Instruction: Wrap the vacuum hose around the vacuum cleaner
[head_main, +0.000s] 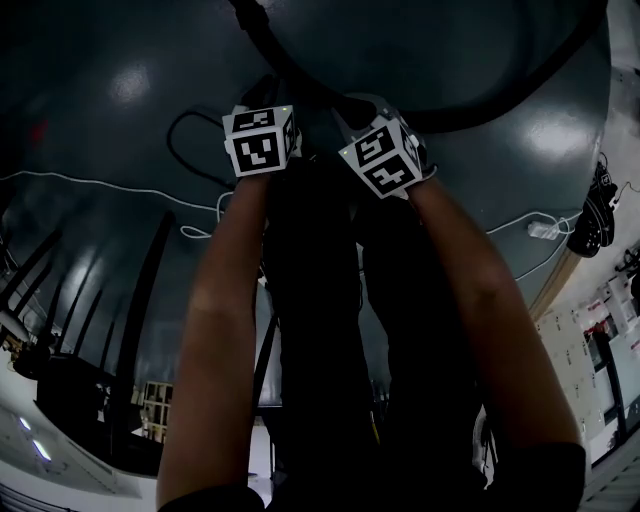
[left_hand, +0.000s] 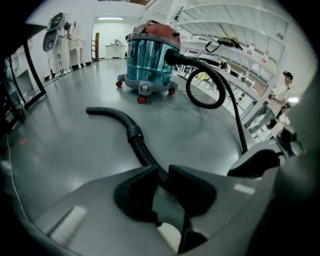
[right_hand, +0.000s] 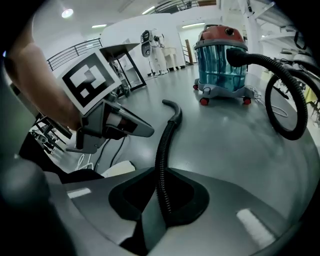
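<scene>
The vacuum cleaner (left_hand: 150, 55) (right_hand: 222, 55), a clear blue drum with a red top on wheels, stands some way ahead on the grey floor. Its black ribbed hose (left_hand: 137, 140) (right_hand: 167, 130) loops off the drum and lies across the floor, its curved end resting flat. My left gripper (left_hand: 163, 175) and right gripper (right_hand: 159, 172) hang side by side above the floor, each open by a narrow gap. The hose shows through both gaps, beyond the jaws and untouched. The left gripper (right_hand: 142, 130) also shows in the right gripper view, holding nothing. Both marker cubes (head_main: 262, 140) (head_main: 385, 155) appear in the dark head view.
A white robot figure (right_hand: 149, 47) (left_hand: 55, 32) stands at the far wall by black railings (right_hand: 75, 50). Shelving (left_hand: 235, 47) and a person (left_hand: 281, 92) are at the right. A white cable (head_main: 100, 183) and a power strip (head_main: 543, 230) lie on the floor.
</scene>
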